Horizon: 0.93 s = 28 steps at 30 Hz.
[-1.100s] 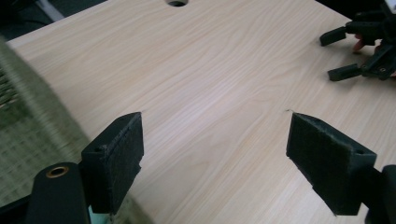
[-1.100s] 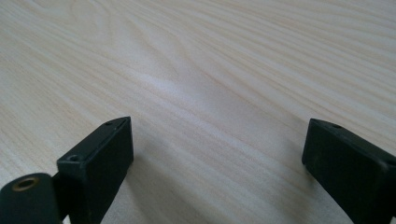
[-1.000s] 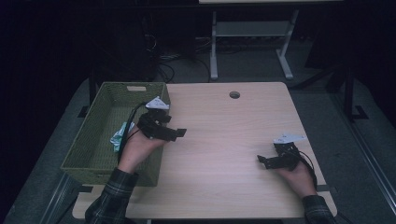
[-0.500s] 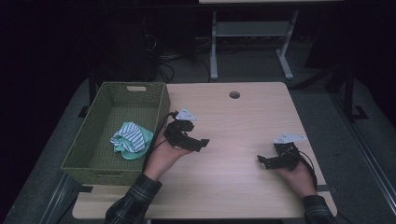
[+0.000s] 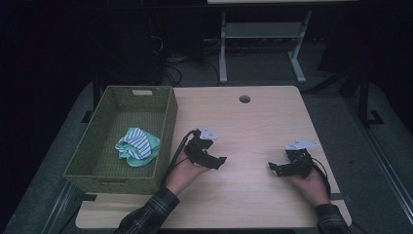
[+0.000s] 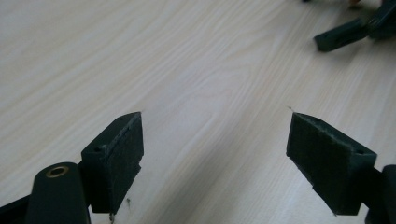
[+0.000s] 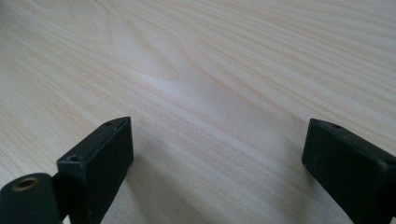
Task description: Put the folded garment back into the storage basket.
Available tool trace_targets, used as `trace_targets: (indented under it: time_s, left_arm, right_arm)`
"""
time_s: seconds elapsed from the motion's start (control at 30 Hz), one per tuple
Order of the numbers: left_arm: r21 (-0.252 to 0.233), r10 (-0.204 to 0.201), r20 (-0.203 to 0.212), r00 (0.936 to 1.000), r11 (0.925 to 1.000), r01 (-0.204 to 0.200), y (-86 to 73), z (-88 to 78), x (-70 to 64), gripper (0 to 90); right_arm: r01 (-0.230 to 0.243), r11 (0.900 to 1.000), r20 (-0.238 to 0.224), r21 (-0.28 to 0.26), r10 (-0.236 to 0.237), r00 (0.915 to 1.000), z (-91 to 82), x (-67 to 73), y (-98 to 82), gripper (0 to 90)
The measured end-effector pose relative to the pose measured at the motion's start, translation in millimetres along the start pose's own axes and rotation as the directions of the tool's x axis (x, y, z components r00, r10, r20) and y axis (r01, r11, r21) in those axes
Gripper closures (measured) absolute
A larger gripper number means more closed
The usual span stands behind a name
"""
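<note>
Since the striped cloth (image 5: 137, 147) already lies crumpled on the floor of the green woven basket (image 5: 164, 127), toward its near right part, I judge the putting-away done; nothing else waits on the wooden table (image 5: 253, 126) to be gathered, so what is left, as far as I can see, is only to bring my tools to rest.

My left gripper (image 5: 215, 161) sits low over the table just right of the basket, well apart from the cloth. Its jaws stand wide apart with nothing between them; in the left gripper view the gripper (image 6: 212, 140) shows only bare wood grain between the two black pads (image 6: 119, 149). My left hand (image 5: 182, 171) lies beneath it, forearm coming in from the near edge in a plaid sleeve (image 5: 148, 214).

My right gripper (image 5: 275, 168) rests near the table's right side, pointing inward toward the left one. In the right gripper view it (image 7: 219, 154) is likewise spread wide and empty over bare table. My right hand (image 5: 307, 180) lies flat and low.
</note>
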State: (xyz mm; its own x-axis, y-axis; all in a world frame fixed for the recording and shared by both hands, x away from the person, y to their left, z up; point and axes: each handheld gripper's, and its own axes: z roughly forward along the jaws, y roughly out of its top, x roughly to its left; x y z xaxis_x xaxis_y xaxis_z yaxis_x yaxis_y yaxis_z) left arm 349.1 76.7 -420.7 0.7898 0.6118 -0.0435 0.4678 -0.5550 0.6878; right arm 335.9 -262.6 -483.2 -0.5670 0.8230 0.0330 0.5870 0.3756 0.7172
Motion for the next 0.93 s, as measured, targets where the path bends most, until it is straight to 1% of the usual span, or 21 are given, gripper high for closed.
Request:
trace_targets:
  time_s: [0.07, 0.1, 0.13, 0.27, 0.4, 0.5, 0.57, 0.63, 0.67, 0.93]
  left_arm:
    - [0.013, 0.0, -0.003, 1.0, 0.9999, 0.0, -5.0, 6.8, 0.7, 18.3]
    - [0.027, 0.003, -0.007, 1.0, 0.9996, -0.003, -7.2, 9.8, 1.4, 18.3]
    - [0.031, -0.003, -0.011, 0.9999, 0.9995, 0.003, -9.8, 13.8, 1.8, 18.3]
    - [0.057, 0.005, -0.02, 0.9998, 0.9983, -0.004, -14.9, 22.9, 4.4, 18.3]
    - [0.075, 0.008, -0.022, 0.9997, 0.9972, -0.006, -18.4, 28.6, 4.8, 18.3]
    - [0.102, 0.035, -0.03, 0.999, 0.9943, -0.031, -19.8, 31.8, 5.5, 18.0]
    - [0.111, 0.028, -0.03, 0.9992, 0.9935, -0.024, -21.6, 34.5, 4.8, 17.9]
    - [0.125, 0.033, -0.028, 0.9991, 0.9918, -0.029, -23.7, 36.5, 5.0, 17.9]
    - [0.122, 0.04, -0.033, 0.9987, 0.9919, -0.036, -24.6, 36.9, 4.1, 16.9]
    - [0.117, 0.035, -0.034, 0.9988, 0.9926, -0.031, -25.8, 36.5, 2.8, 16.7]
  right_arm:
    - [0.0, 1.0, 0.0, 0.0, 0.0, 1.0, 0.0, 0.0, 0.0, 8.4]
    - [0.0, 1.0, 0.0, 0.0, 0.0, 1.0, 0.0, 0.0, 0.0, 8.4]
    - [0.001, 1.0, -0.001, 0.0, -0.001, 1.0, 0.0, -0.1, 0.0, 8.4]
    - [0.002, 1.0, 0.0, -0.001, -0.002, 1.0, 0.0, -0.2, 0.0, 8.4]
    - [0.001, 1.0, 0.0, -0.001, -0.001, 1.0, 0.0, -0.1, 0.0, 8.4]
    - [0.0, 1.0, -0.001, 0.0, 0.0, 1.0, 0.0, -0.1, 0.0, 8.4]
    - [0.0, 1.0, -0.001, 0.0, 0.0, 1.0, 0.0, 0.0, 0.0, 8.4]
    - [-0.001, 1.0, -0.001, 0.0, 0.001, 1.0, 0.0, 0.0, 0.0, 8.4]
    - [0.0, 1.0, -0.001, 0.0, 0.0, 1.0, 0.0, 0.0, 0.0, 8.4]
    - [0.0, 1.0, -0.001, 0.0, 0.0, 1.0, 0.0, 0.0, 0.0, 8.4]
